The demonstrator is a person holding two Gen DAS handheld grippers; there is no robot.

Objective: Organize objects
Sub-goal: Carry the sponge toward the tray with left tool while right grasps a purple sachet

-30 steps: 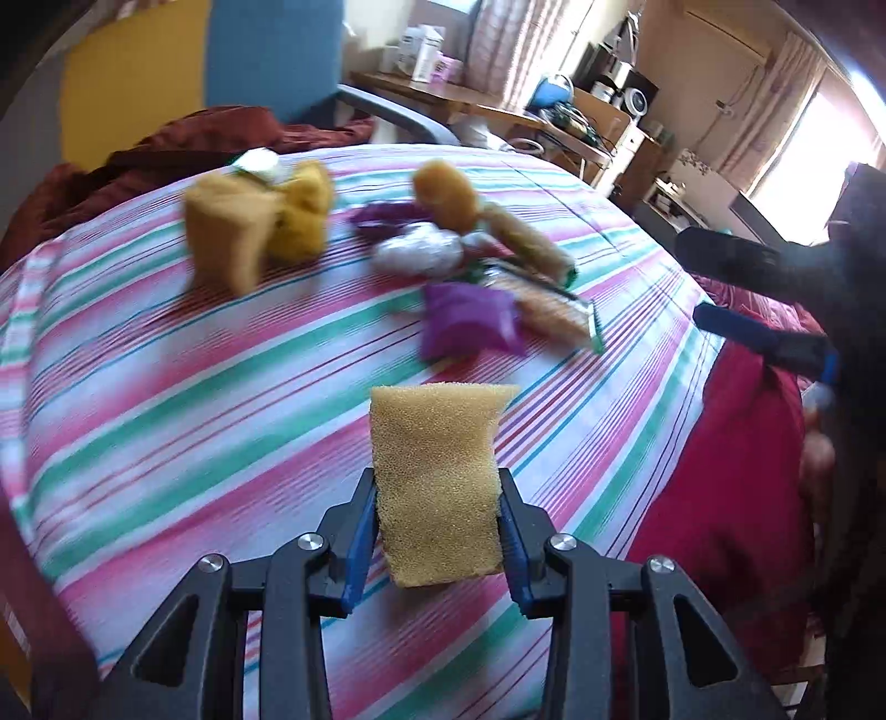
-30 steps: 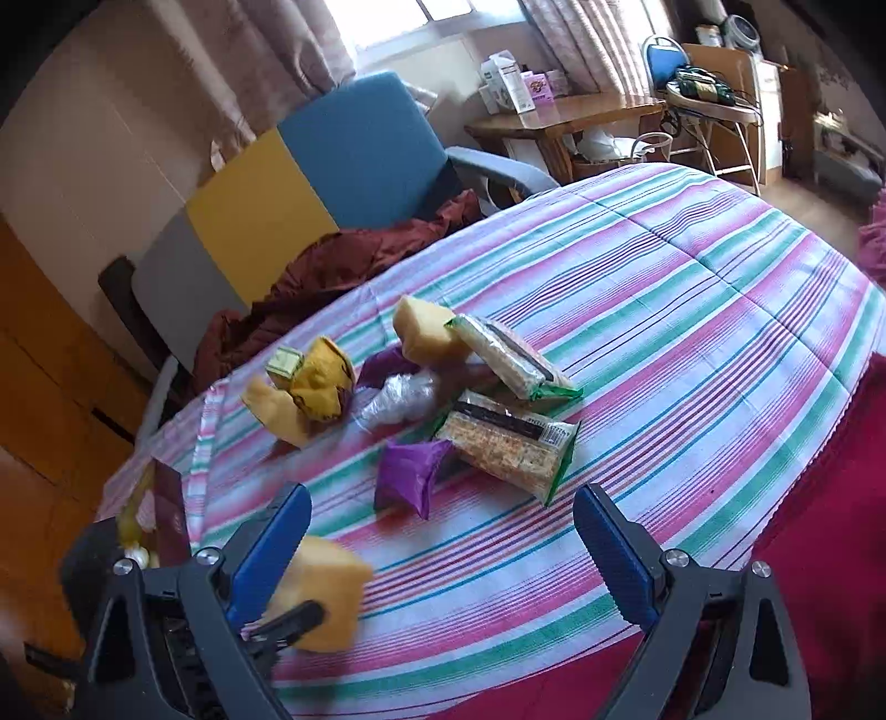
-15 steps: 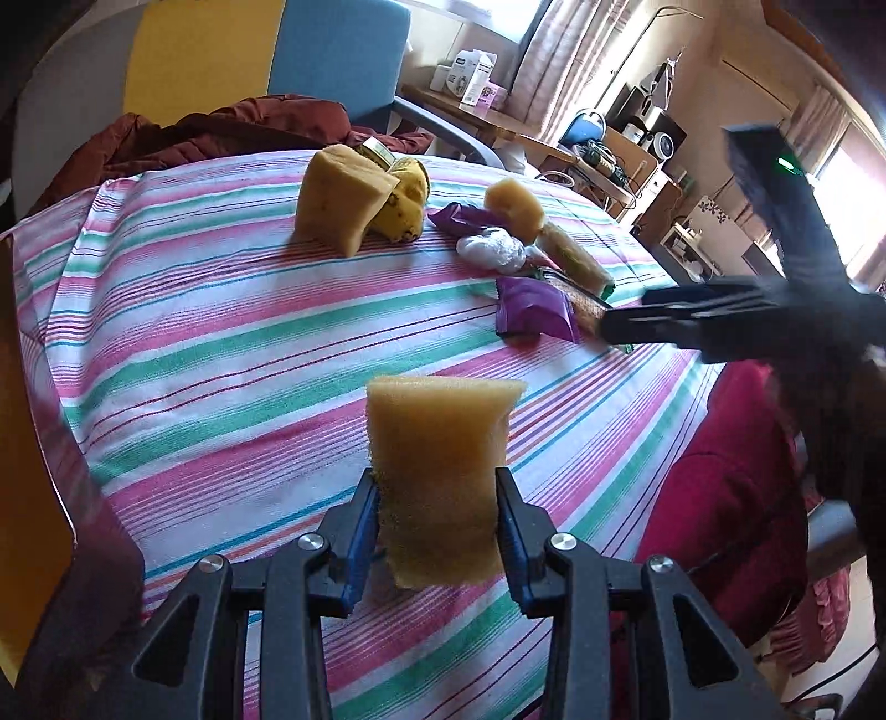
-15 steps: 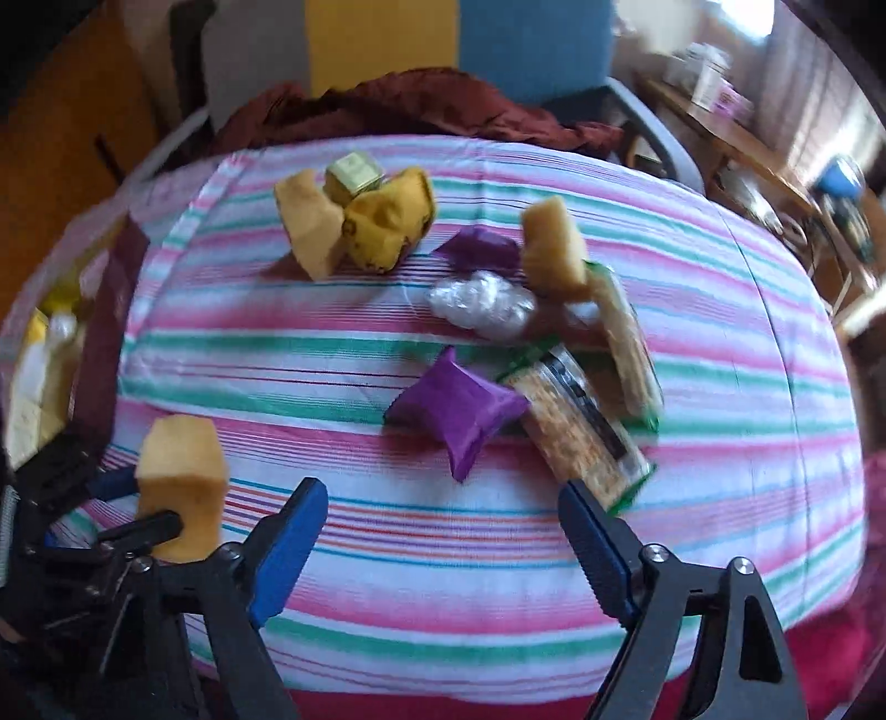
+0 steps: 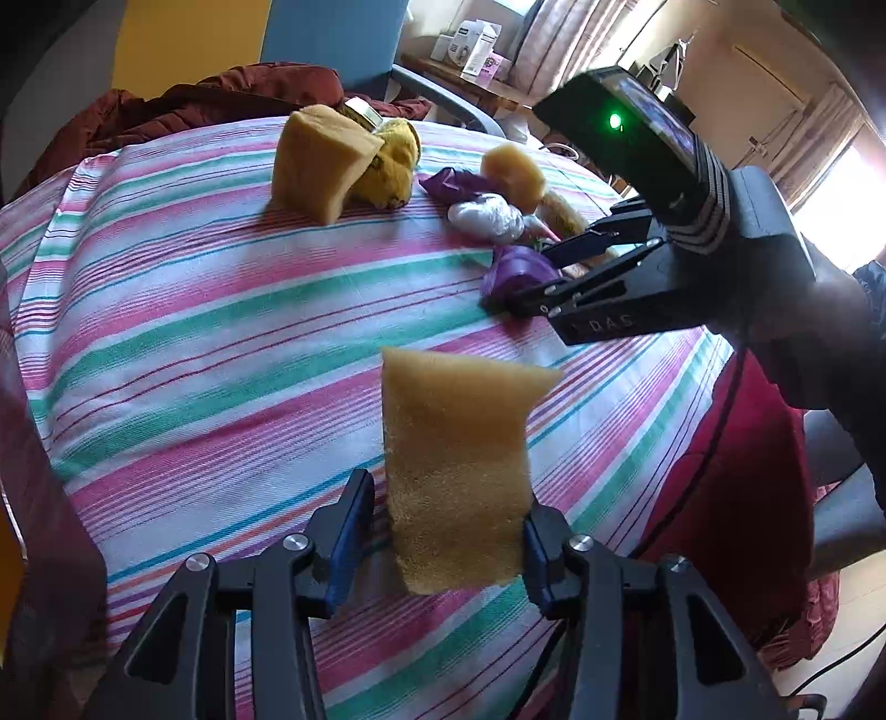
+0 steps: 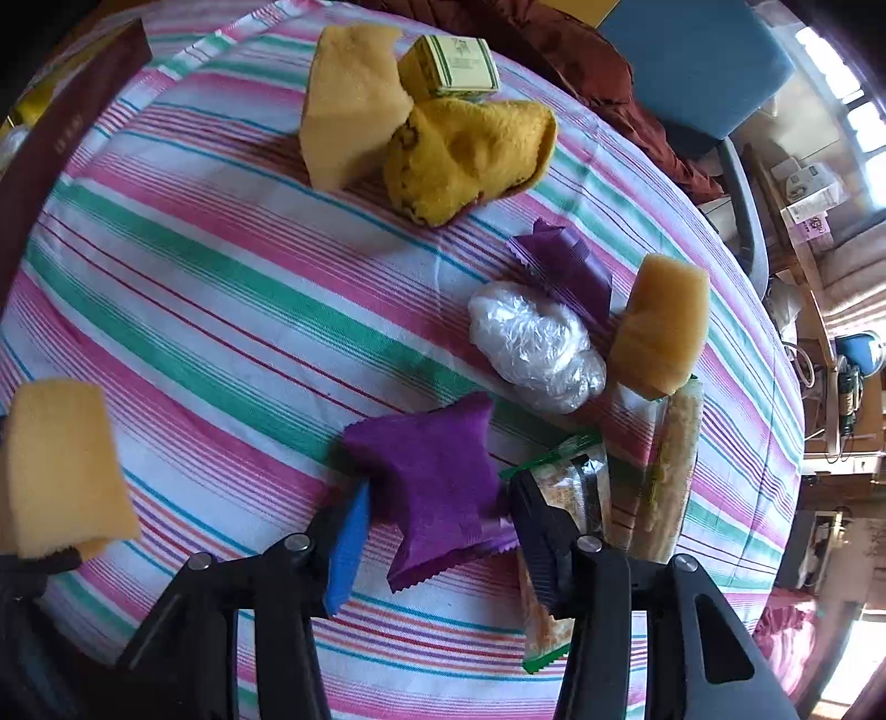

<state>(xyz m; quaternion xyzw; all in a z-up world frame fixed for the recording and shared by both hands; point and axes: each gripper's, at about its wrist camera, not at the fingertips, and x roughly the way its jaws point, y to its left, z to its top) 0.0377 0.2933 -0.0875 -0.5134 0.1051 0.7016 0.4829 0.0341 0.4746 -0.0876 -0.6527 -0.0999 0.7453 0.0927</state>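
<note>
My left gripper [image 5: 443,531] holds a yellow sponge [image 5: 459,471] above the striped tablecloth [image 5: 221,310]; a gap shows at its left finger. The sponge also shows in the right wrist view [image 6: 61,465] at the far left. My right gripper [image 6: 437,531] is open, its fingers straddling a purple packet [image 6: 437,476]. It shows in the left wrist view [image 5: 559,277] over the same packet [image 5: 515,271]. Further back lie another sponge [image 6: 349,99], a yellow cloth [image 6: 470,155], a small box [image 6: 448,66], a plastic-wrapped bundle [image 6: 531,343], a second purple packet [image 6: 565,266], a third sponge [image 6: 659,327] and cracker packs [image 6: 670,471].
A dark red cloth [image 5: 210,105] and a blue and yellow chair [image 5: 332,39] stand behind the table. A red cloth [image 5: 736,498] hangs at the table's right edge. A dark box edge [image 6: 55,144] lies at the far left.
My right gripper has come down over the purple packet, its fingers now on both sides of it. My left gripper's grip on the sponge has loosened, with a gap at the left finger.
</note>
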